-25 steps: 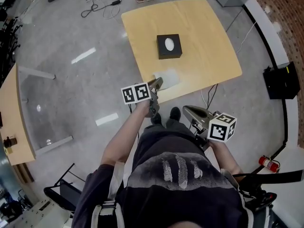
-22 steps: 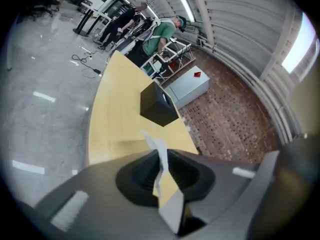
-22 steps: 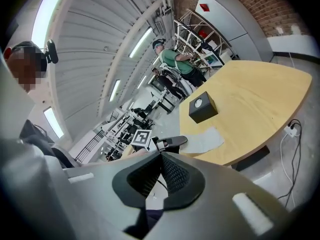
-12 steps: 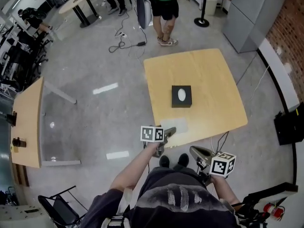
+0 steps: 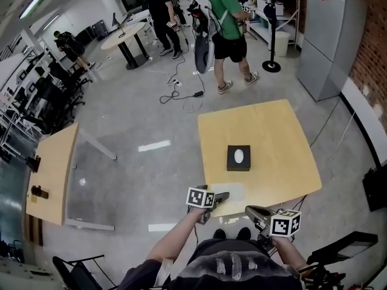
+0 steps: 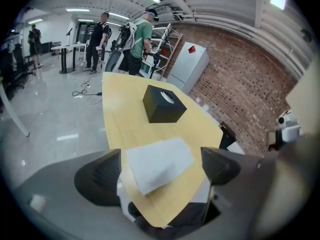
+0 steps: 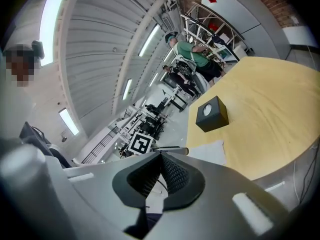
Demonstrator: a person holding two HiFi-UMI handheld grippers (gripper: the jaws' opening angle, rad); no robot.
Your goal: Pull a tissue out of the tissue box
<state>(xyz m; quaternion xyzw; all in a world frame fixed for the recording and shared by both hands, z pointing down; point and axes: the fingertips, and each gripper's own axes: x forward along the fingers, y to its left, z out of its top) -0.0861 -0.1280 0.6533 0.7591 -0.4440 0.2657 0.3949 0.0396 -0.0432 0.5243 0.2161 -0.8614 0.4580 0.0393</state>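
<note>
A wooden table (image 5: 284, 162) carries a black tissue box (image 5: 238, 157) at its middle. One pulled tissue (image 5: 236, 191) lies flat near the table's front edge. The left gripper (image 5: 221, 196) has just been opening; its wide jaws frame that tissue without pressing it. The right gripper (image 5: 251, 211) is closed and empty.

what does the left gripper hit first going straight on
Probably the loose tissue on the table, though depth is unclear. Jaws of the left gripper have just been opening, tissue between them, unpinched.

Blk tissue box (image 5: 238, 158), white tissue (image 5: 232, 192), light-wood table (image 5: 284, 138), grey floor (image 5: 151, 119), red brick wall (image 5: 375, 35).
</note>
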